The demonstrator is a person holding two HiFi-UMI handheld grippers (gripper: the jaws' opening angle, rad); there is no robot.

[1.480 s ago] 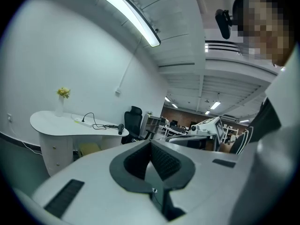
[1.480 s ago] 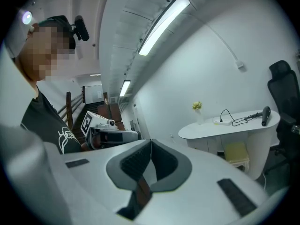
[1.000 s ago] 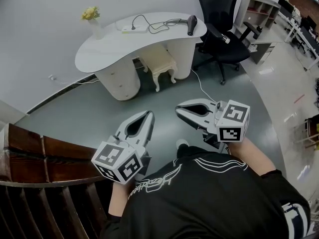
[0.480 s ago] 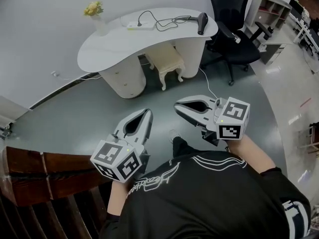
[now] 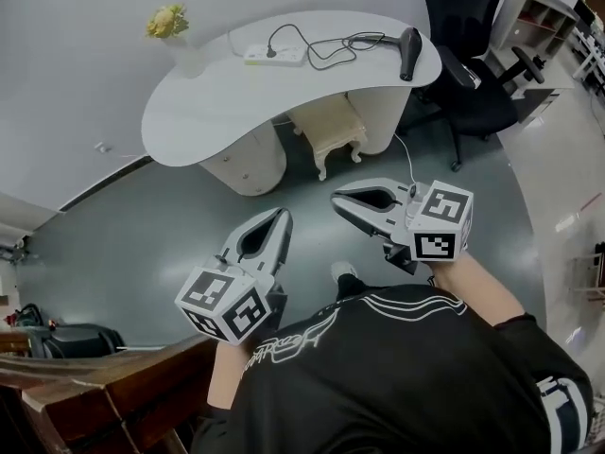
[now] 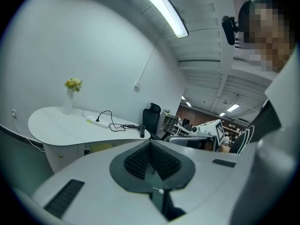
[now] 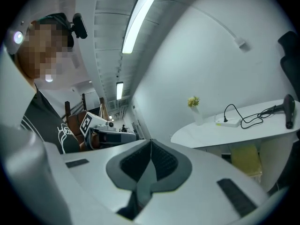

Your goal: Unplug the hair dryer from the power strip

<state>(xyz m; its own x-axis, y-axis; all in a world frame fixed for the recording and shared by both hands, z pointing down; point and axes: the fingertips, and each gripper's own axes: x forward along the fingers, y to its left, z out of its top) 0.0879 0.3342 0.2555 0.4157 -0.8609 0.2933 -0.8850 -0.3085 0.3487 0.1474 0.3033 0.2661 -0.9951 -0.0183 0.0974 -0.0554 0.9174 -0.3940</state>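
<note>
A black hair dryer [image 5: 409, 53] stands at the right end of a white curved desk [image 5: 203, 102]. Its black cord [image 5: 326, 49] runs left to a white power strip [image 5: 274, 55], where the plug sits. In the left gripper view the power strip [image 6: 97, 122] and hair dryer [image 6: 142, 131] lie far ahead; the right gripper view shows the power strip [image 7: 227, 122] and hair dryer [image 7: 289, 111] too. My left gripper [image 5: 283, 216] and right gripper [image 5: 336, 200] hang over the floor, well short of the desk, both shut with nothing between the jaws.
A vase of yellow flowers [image 5: 174, 32] stands at the desk's left end. A cream stool [image 5: 330, 130] is tucked under the desk. A black office chair [image 5: 470, 45] stands at the right. A wooden railing [image 5: 90, 395] runs at the lower left.
The desk has drawn closer and larger in the head view as I walk toward it. The wooden railing has slid lower left. Both grippers keep their pose, shut.
</note>
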